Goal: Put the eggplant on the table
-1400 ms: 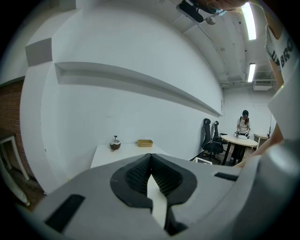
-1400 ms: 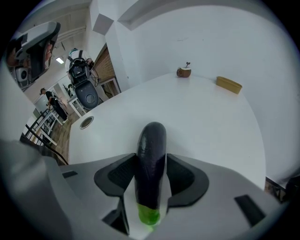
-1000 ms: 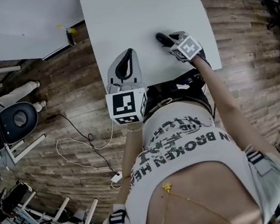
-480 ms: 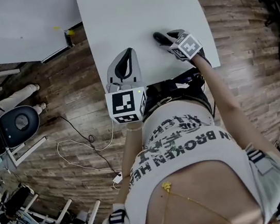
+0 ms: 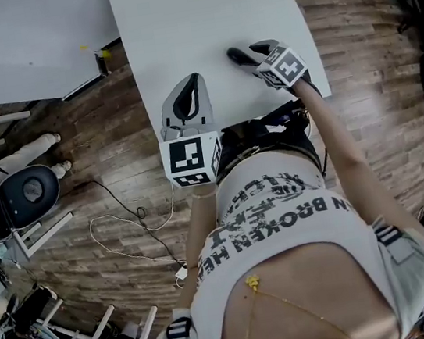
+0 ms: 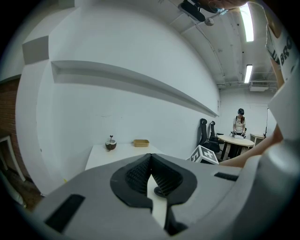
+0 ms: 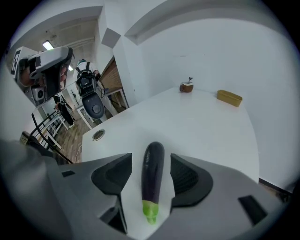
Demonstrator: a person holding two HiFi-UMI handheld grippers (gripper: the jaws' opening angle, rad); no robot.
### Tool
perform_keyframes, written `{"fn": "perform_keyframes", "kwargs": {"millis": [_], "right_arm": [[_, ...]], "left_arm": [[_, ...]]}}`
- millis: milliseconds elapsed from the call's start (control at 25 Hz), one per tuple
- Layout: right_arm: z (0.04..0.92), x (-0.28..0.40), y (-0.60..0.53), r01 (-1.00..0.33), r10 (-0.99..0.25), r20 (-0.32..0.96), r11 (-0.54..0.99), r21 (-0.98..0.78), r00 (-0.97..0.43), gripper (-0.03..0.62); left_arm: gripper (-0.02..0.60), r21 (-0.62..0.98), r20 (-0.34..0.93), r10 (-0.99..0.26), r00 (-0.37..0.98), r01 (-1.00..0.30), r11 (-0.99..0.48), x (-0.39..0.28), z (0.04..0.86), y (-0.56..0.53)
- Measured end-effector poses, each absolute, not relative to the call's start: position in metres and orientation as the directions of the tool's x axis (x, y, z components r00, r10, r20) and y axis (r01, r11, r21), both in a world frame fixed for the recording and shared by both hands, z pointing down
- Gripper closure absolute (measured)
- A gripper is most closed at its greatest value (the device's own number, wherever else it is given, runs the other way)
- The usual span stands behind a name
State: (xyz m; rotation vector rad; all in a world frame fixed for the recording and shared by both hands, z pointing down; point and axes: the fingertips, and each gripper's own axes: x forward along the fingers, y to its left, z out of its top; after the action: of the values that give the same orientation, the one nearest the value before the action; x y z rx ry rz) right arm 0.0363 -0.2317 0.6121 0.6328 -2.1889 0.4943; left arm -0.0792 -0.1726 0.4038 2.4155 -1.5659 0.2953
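Eggplant (image 7: 152, 174) lies on the white counter (image 7: 201, 124) inside the spread right claw (image 7: 151, 160); left claw (image 6: 150, 158) is pressed together.

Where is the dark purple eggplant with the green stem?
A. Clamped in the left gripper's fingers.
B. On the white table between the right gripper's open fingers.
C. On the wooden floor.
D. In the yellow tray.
B: the right gripper view shows the dark purple eggplant lying on the white table, with the fingers of the right gripper standing apart on either side of it.
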Motion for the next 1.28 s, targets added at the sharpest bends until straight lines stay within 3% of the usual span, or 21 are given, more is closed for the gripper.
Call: {"fn": "perform_keyframes", "kwargs": {"millis": [640,1280], "right_arm": [[0.605,0.038,-0.221,-0.547,-0.259,0.790,0.830,-0.113,-0.556,0.349],[0.601,0.043,-0.220,-0.546,-0.264,0.789,0.831,-0.106,-0.555,0.424]], "left_arm": [[0.594,0.096,0.297,-0.867,0.400,-0.916,-0.389,-0.080,0.404,-0.168],[0.594,0.096,0.299,-0.864,0.404,-0.914,-0.394,-0.075,0.405,-0.168]]}}
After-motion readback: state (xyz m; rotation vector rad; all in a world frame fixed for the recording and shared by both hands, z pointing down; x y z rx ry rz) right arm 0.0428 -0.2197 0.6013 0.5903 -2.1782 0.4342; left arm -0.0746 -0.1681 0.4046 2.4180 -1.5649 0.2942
